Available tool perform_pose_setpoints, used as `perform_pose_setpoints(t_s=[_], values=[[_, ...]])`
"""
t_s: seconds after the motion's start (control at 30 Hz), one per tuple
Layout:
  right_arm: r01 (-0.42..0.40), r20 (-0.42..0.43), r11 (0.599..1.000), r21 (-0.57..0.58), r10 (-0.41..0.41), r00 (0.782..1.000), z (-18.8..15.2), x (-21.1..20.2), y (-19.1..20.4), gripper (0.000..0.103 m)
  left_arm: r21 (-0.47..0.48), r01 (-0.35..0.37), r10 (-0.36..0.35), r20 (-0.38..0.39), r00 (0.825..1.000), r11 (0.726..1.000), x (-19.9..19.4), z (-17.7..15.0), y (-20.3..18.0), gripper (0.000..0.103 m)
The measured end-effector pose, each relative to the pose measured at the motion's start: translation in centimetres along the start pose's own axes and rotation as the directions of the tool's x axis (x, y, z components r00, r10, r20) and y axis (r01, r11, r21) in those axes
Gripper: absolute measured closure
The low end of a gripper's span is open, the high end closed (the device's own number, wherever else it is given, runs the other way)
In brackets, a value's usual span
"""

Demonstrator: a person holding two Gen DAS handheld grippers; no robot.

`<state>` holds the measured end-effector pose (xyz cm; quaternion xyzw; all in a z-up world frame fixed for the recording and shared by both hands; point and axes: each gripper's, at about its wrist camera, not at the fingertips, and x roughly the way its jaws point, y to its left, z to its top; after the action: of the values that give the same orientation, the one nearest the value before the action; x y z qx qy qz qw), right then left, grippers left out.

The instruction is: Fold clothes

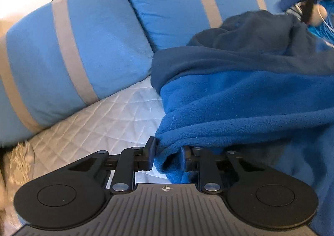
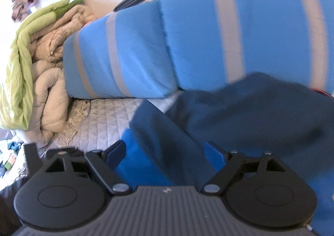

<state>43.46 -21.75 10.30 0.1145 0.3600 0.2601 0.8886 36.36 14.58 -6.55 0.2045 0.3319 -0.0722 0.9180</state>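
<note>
Currently the left gripper (image 1: 168, 153) is pinching a fold of the blue fleece garment (image 1: 240, 100), which is lying bunched on the quilted bed (image 1: 108, 123) near striped pillows (image 1: 83, 48). The right gripper (image 2: 167, 152) is hovering wide apart over it, gripping nothing.

- My left gripper (image 1: 168, 153) points forward and low, its fingers (image 1: 150, 153) drawn close together and pinching a fold of the blue fleece (image 1: 240, 111).
- My right gripper (image 2: 167, 153) is level, its fingers (image 2: 115, 152) spread wide apart, straddling the fleece without clamping it.
</note>
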Motion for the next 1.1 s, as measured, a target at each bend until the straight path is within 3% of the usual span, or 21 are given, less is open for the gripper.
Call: perform_pose_setpoints(t_s=[0.3, 0.43, 0.47, 0.5, 0.53, 0.8, 1.03, 1.1], values=[[-0.060, -0.039, 0.998, -0.028, 0.059, 0.997, 5.1, 15.0, 2.1, 0.022, 0.029, -0.037, 0.036, 0.019, 0.999, 0.999, -0.1, -0.8, -0.7, 0.086], [-0.090, -0.073, 0.995, -0.037, 0.087, 0.993, 5.4, 19.8, 3.6, 0.027, 0.041, -0.042, 0.041, 0.018, 0.999, 0.998, -0.3, -1.4, -1.0, 0.090], [-0.092, -0.091, 0.995, -0.043, 0.088, 0.992, 5.3, 20.5, 3.8, 0.041, 0.048, -0.044, 0.043, 0.017, 0.999, 0.998, -0.4, -1.5, -1.1, 0.092], [-0.082, -0.108, 0.995, -0.050, 0.077, 0.991, 5.2, 21.3, 4.2, 0.080, 0.056, -0.049, 0.048, 0.012, 0.999, 0.997, -0.5, -1.6, -1.3, 0.093], [-0.073, -0.122, 0.996, -0.042, 0.067, 0.990, 5.0, 21.8, 4.2, 0.090, 0.065, -0.054, 0.053, 0.008, 0.999, 0.996, -0.6, -1.7, -1.4, 0.094], [-0.023, -0.096, 0.986, 0.162, 0.039, 0.995, 6.2, 21.7, 0.7, 0.095, 0.136, -0.094, 0.094, 0.002, 0.996, 0.986, -1.5, -2.5, -2.9, 0.097], [0.076, -0.041, 0.981, 0.177, -0.070, 0.997, 7.5, 21.3, -0.3, 0.102, 0.117, -0.099, 0.100, -0.003, 0.995, 0.988, -2.0, -3.0, -3.2, 0.096], [0.055, -0.049, 0.981, 0.188, -0.046, 0.998, 7.7, 21.1, -0.6, 0.102, 0.090, -0.095, 0.095, 0.004, 0.995, 0.991, -2.1, -3.0, -2.9, 0.096]])
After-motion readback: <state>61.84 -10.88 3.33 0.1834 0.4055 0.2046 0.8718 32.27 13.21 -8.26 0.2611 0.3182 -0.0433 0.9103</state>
